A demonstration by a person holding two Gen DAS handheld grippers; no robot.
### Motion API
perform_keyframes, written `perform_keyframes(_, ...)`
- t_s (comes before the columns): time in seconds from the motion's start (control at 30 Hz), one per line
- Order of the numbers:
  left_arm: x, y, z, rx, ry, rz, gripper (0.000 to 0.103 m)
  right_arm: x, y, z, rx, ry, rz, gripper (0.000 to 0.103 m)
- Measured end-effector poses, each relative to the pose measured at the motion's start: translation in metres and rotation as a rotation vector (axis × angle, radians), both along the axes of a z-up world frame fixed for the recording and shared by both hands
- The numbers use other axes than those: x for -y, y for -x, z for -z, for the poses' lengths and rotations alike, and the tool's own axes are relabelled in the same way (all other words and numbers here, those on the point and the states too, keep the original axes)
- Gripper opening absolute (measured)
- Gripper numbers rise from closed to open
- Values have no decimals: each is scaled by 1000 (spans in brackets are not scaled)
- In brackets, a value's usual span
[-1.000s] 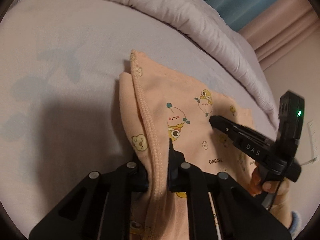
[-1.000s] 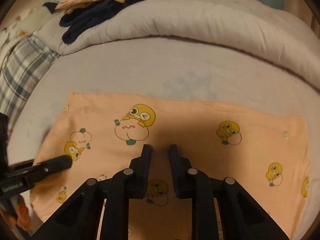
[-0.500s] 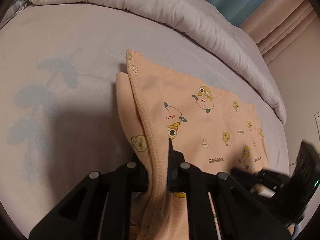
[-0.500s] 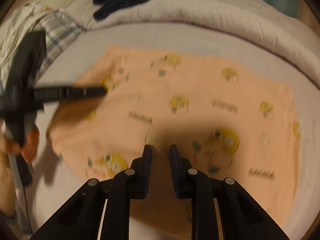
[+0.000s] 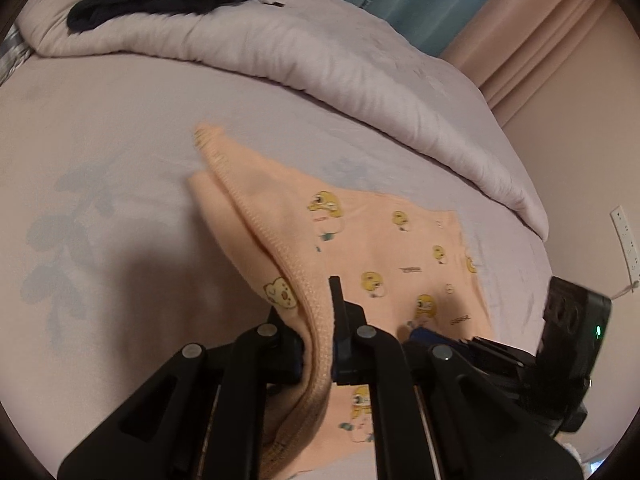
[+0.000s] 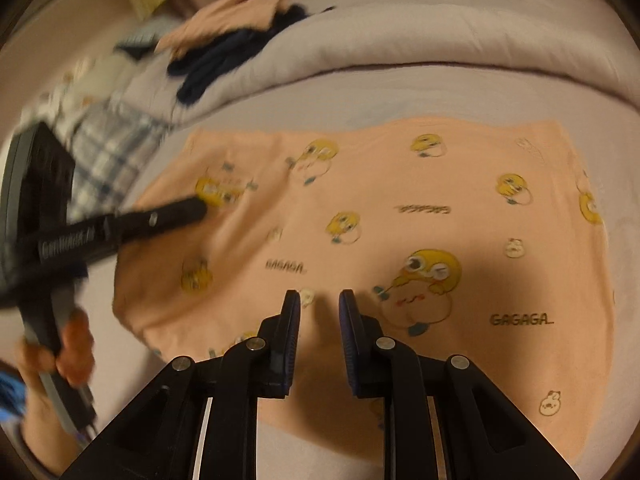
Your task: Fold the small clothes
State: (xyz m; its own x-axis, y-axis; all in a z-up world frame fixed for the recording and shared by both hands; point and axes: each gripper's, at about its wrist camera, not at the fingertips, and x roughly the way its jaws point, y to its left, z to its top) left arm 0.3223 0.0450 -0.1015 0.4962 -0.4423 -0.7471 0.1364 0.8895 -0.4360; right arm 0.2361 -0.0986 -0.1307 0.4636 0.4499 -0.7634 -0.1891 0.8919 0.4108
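A peach baby garment (image 6: 400,220) with yellow cartoon prints lies spread on the bed. In the left wrist view the same garment (image 5: 380,256) has its stitched hem lifted. My left gripper (image 5: 316,320) is shut on that hem and holds it above the sheet; it also shows at the left of the right wrist view (image 6: 192,210). My right gripper (image 6: 319,300) is open and empty, just above the garment's near middle. It shows in the left wrist view (image 5: 424,334) low on the right.
A rolled lilac duvet (image 5: 320,52) lies along the far side of the bed, with dark and peach clothes (image 6: 228,48) piled on it. A plaid cloth (image 6: 108,148) lies at the left. The lilac sheet (image 5: 100,160) surrounds the garment.
My left gripper has lifted the hem higher and carried it over the garment. My right gripper has drawn back toward the garment's near edge, still open.
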Motion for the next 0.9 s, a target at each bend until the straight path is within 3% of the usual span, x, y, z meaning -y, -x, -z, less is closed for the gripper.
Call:
perform_keyframes(0.17,29,-2,-11,10,-42,32,8,38,-2,6,-28,-179,99,23)
perform_keyframes(0.27,53,-4,-17,19,-87,53,8,60,-5,12,-62,-306,153,34)
perform_keyframes(0.4,95,-4,-21,41,-176,88,8,91,-6,19,-90,-487,236,41)
perform_keyframes(0.47,120,-6,-22,38,-196,120,8,107,-6,24,-104,-570,277,47)
perform_keyframes(0.6,170,-11,-9,3,-245,231,12,130,-5,36,-140,-709,338,49)
perform_keyframes(0.67,186,-15,1,-22,-232,267,22,139,-5,42,-161,-781,350,51)
perform_keyframes(0.73,194,-17,7,-71,-166,321,43,144,-5,46,-182,-813,365,51)
perform_keyframes(0.8,196,-14,5,-70,-132,362,49,146,-6,45,-191,-806,367,51)
perform_keyframes(0.9,185,-10,-5,-20,-160,375,54,147,-7,40,-191,-777,356,55)
